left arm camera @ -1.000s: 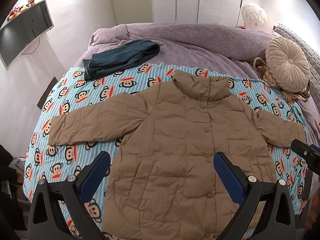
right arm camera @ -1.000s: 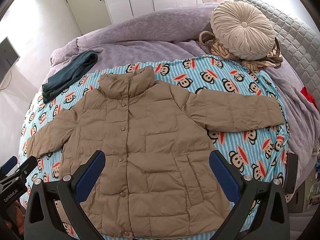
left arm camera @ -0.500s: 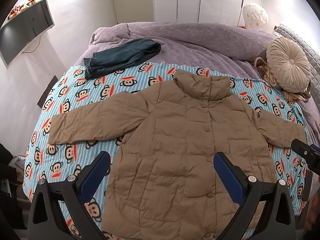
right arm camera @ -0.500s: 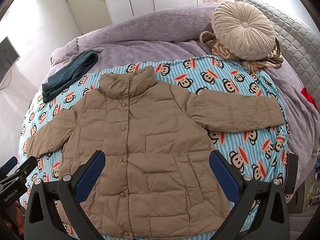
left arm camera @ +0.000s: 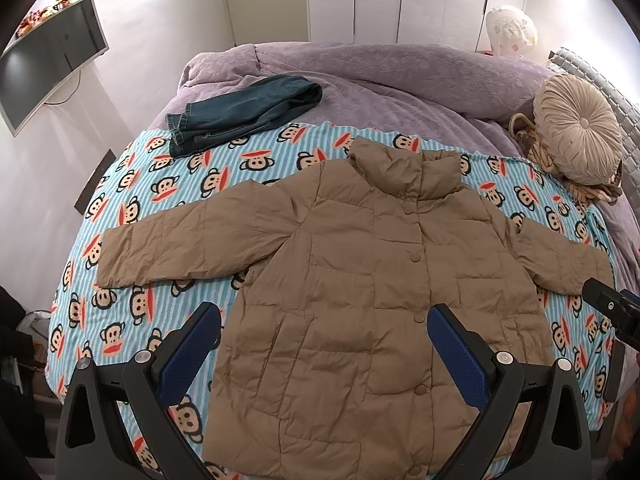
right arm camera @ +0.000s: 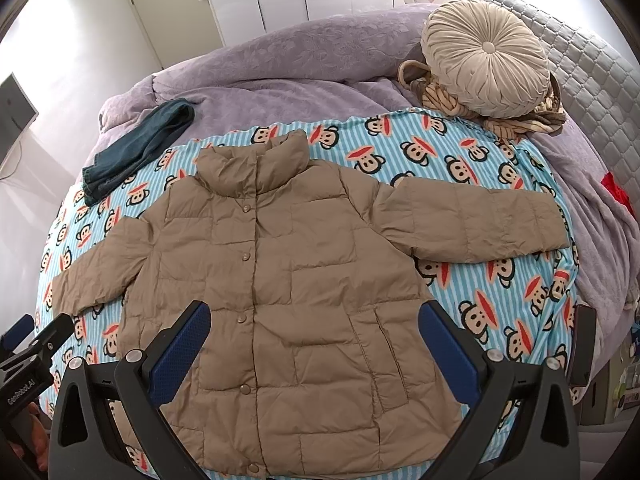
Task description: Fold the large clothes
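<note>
A tan quilted puffer jacket [left arm camera: 360, 280] lies flat, front up and buttoned, sleeves spread, on a blue monkey-print blanket [left arm camera: 132, 184]. It also shows in the right wrist view [right arm camera: 288, 280]. My left gripper [left arm camera: 324, 340] is open and empty, held above the jacket's lower half. My right gripper [right arm camera: 314, 336] is open and empty, also above the lower half. Each gripper's body shows at the edge of the other's view.
Folded blue jeans [left arm camera: 244, 112] lie at the blanket's far left. A round beige cushion [left arm camera: 576, 128] on a woven basket sits at the far right. A purple duvet [left arm camera: 400, 72] covers the bed behind. A monitor [left arm camera: 52, 56] hangs on the left wall.
The left wrist view has shifted very slightly; the jacket and both open grippers stay as they were.
</note>
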Available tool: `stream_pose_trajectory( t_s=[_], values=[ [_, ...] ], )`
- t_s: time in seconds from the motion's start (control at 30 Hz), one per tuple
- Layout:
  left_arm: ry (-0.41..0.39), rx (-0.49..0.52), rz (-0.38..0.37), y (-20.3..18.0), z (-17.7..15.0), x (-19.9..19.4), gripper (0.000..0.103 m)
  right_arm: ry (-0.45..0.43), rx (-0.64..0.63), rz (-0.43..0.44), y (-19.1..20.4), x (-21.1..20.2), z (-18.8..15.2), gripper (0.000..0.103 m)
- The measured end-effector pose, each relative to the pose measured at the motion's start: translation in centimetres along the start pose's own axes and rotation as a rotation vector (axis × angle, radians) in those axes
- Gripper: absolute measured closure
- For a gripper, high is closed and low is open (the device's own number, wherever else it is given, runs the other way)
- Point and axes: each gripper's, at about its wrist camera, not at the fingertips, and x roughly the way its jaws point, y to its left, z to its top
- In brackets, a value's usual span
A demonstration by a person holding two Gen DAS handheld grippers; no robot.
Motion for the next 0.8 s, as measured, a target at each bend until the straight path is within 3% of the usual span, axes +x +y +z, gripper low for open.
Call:
stream_pose_trajectory(
  t_s=[0.8],
  values=[
    [-0.005,-0.007,-0.011,0.22,-0.29,0.16,0.000,0.003,-0.001,-0.002,0.31,0.05,0.04,0.000]
  ],
)
